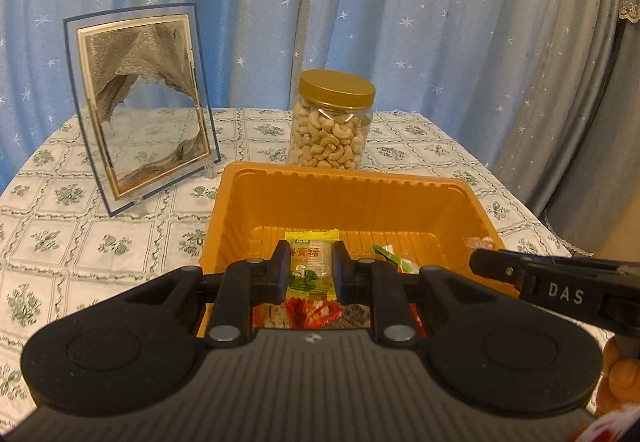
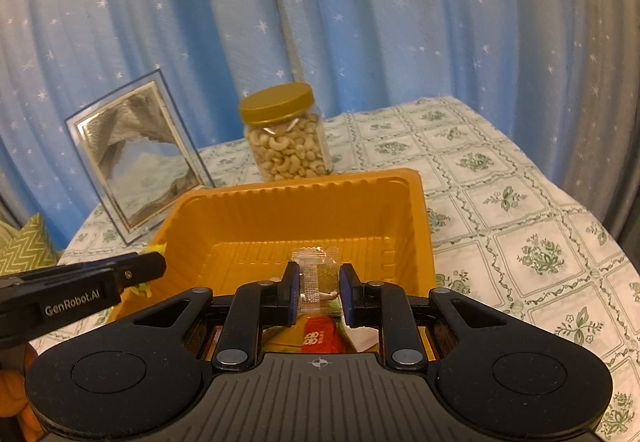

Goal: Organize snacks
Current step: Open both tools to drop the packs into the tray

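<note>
Over the near edge of the orange tray [image 1: 256,210], the left gripper [image 1: 310,268] pinches a yellow-green candy packet [image 1: 310,262]; the right gripper [image 2: 319,288] clamps a clear packet [image 2: 318,276], contents perhaps nuts.

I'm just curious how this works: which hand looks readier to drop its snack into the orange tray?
Roughly even, perhaps the right. The right gripper holds a clear-wrapped candy over the orange tray middle; the left gripper holds a yellow-green candy nearer the near wall.
</note>
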